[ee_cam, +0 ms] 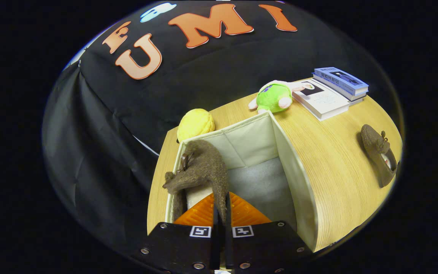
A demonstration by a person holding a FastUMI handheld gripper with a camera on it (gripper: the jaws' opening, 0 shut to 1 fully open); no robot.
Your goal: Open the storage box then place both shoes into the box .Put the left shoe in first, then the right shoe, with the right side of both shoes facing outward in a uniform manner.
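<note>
A wooden table (333, 167) stands against a wall of black cloth (101, 125), seen from just above an open, cream-coloured fabric storage box (299, 179) that sits on it. Farthest left, a brown fuzzy shoe (200, 167) hangs over the box's left wall, its toe draped toward the outer side and its body inside the box. The gripper (221, 207) has its two fingers pressed nearly together on the thin edge of this shoe, so it is pinching the shoe and holding it at the box opening. Behind the box's far left corner, touching or just beside it, sits a round yellow plush toy (195, 123). The inside of the box shows pale walls and a grey floor beyond the fingers. Past the box's far right corner lies a green plush toy (275, 97) with pink feet and a pale head, resting close to the box rim. To its right, a white book (321, 98) lies flat, with a small stack of blue books (340, 82) beside and partly on it. Farthest right, well apart from the box, the second brown shoe (379, 154) lies on the bare tabletop near the table's edge, its opening facing up.
</note>
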